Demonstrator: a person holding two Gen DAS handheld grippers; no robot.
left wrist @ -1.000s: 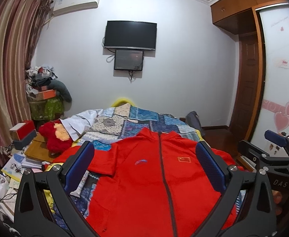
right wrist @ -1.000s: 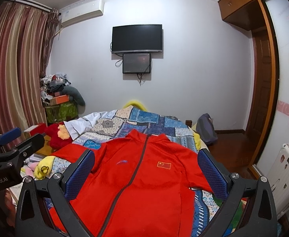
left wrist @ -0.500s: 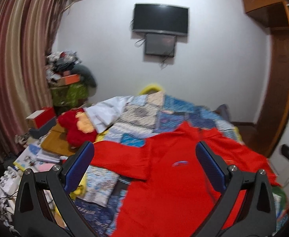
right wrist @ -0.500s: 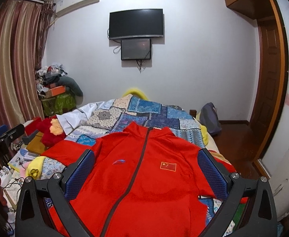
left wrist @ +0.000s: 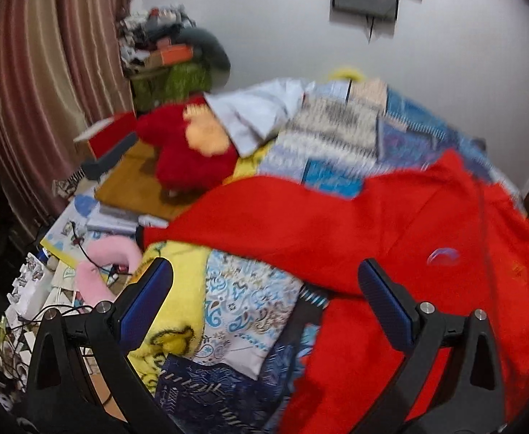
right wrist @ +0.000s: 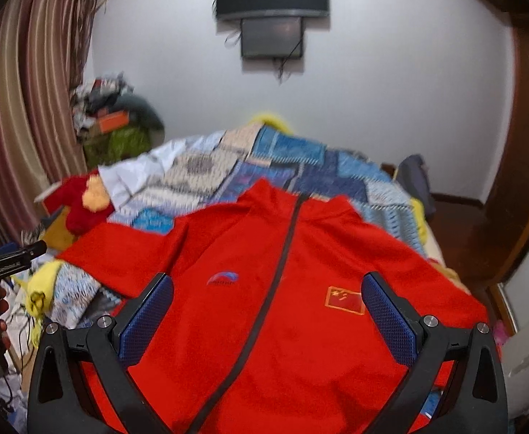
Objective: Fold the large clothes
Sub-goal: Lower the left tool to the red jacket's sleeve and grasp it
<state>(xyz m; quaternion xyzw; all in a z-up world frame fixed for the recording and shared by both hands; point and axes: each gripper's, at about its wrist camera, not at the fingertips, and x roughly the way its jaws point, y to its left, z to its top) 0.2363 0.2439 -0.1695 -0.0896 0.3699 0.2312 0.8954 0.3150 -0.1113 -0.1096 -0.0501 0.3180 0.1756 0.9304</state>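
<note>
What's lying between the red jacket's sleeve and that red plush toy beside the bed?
In the left wrist view, a strip of the yellow blanket and blue patchwork quilt lies between the sleeve and the plush toy.

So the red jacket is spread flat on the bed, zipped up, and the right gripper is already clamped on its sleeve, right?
Not quite. The right gripper is open and holds nothing, as the right wrist view shows. The red jacket does lie spread flat on the bed, zipped up.

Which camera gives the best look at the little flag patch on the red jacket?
The right wrist view: the flag patch sits clear and near, on the red jacket. The left wrist view is blurred; there it is only a faint smudge near the jacket's far edge.
</note>
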